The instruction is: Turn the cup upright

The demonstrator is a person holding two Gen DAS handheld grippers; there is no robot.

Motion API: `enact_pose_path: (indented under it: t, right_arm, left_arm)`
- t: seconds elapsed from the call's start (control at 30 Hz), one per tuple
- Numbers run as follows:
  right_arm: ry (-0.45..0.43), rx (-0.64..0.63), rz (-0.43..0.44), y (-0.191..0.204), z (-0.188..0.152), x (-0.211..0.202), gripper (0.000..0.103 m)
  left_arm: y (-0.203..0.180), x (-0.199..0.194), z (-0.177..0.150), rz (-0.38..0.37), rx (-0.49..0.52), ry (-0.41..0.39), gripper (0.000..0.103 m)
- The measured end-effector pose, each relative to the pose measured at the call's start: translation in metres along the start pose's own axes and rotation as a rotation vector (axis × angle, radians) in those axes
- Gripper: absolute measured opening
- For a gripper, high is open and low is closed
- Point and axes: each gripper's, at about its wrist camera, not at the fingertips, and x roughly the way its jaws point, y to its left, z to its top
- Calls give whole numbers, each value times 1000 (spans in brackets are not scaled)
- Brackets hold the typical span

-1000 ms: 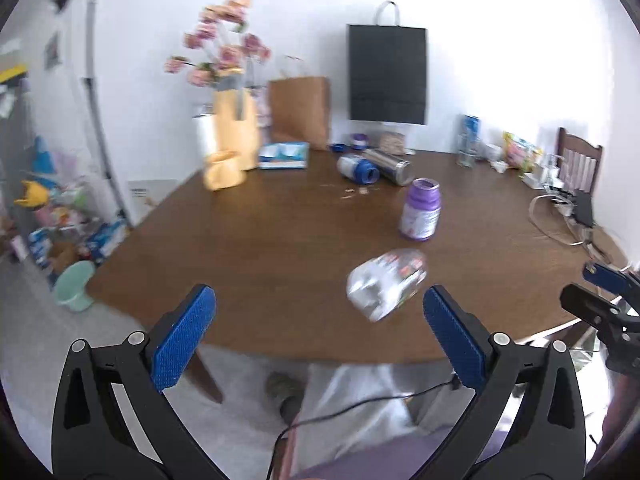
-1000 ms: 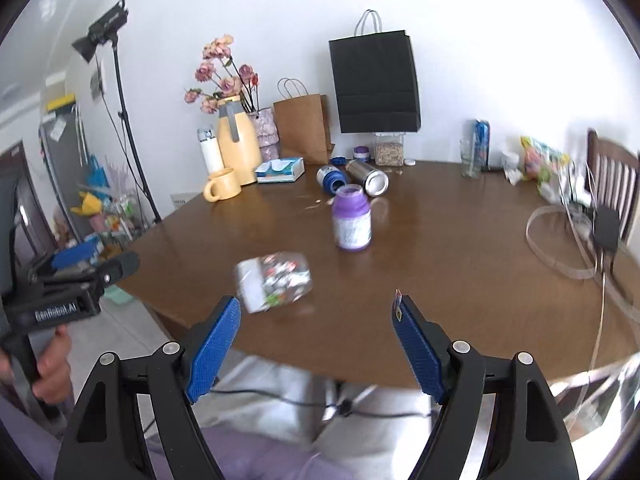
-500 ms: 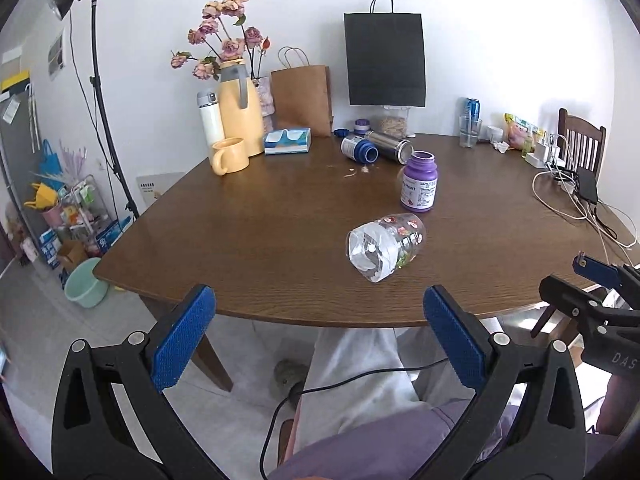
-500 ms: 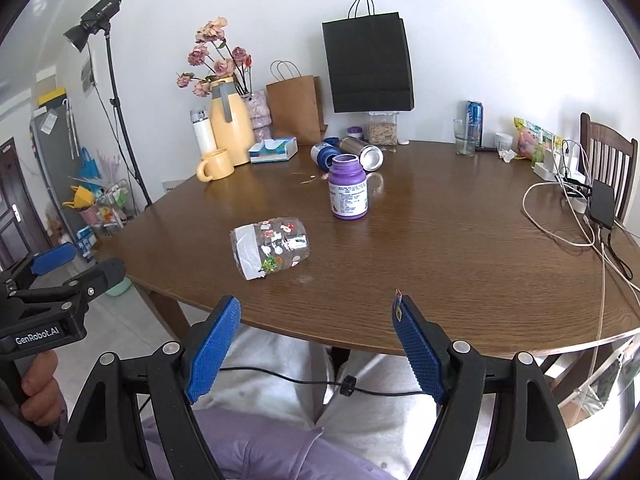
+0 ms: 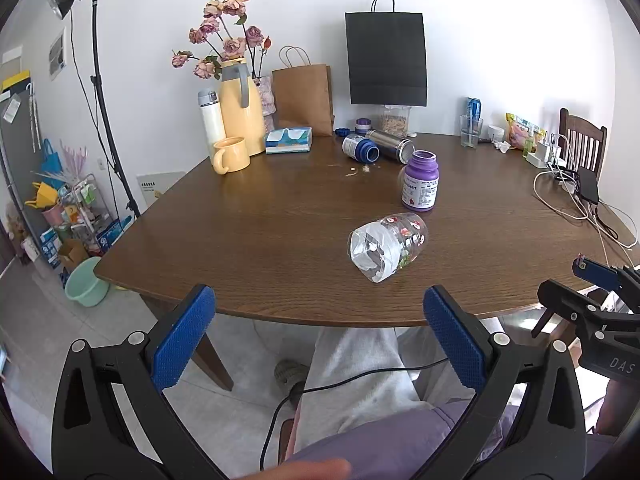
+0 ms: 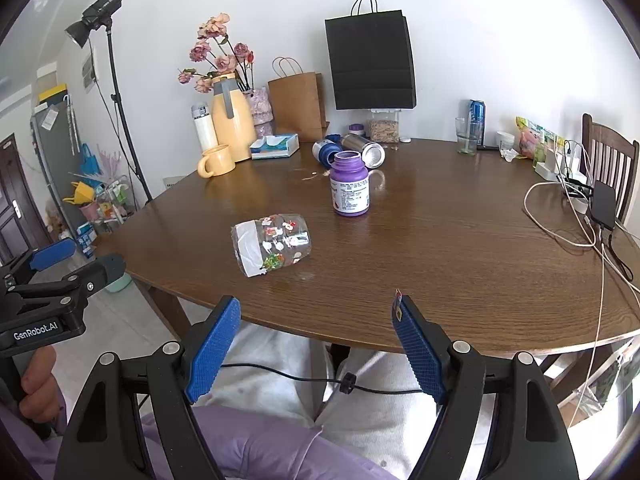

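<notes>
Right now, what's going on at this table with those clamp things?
A seated person holds a two-finger gripper in each hand. The left gripper and right gripper both hang open, short of the table edge. The clear sticker-covered cup they mean to stand up lies on its side, untouched, near a purple bottle.

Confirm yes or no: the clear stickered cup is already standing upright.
No, the cup lies on its side on the table.

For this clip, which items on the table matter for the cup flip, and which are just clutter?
Job: clear stickered cup lying on its side; left gripper and right gripper, both open, short of it.

Clutter: purple bottle, yellow mug, tissue box, steel tumbler.
</notes>
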Motion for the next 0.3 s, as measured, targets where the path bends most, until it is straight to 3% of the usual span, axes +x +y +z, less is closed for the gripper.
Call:
enact_pose_path:
  t: [0.3]
  right_arm:
    - [5,2,1,-2,1,2,83]
  left_arm:
    - [3,1,-2,9,-3,7,103]
